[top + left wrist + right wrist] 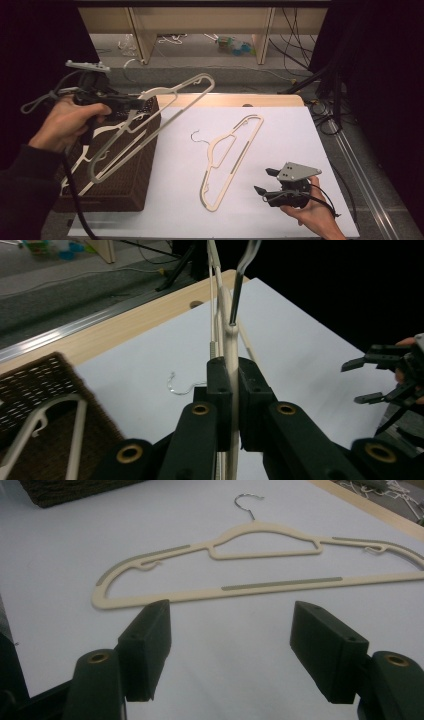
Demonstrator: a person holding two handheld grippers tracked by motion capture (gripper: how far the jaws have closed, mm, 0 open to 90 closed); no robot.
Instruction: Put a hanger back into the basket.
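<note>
Two cream hangers concern me: my left gripper (134, 104) is clamped on the neck of the lifted hanger (150, 130), above the wicker basket (135, 165) with more hangers inside. My right gripper (267, 181) stands empty, jaws wide, the flat hanger (232, 160) lying just beyond its fingertips on the white sheet (280, 130).
</note>
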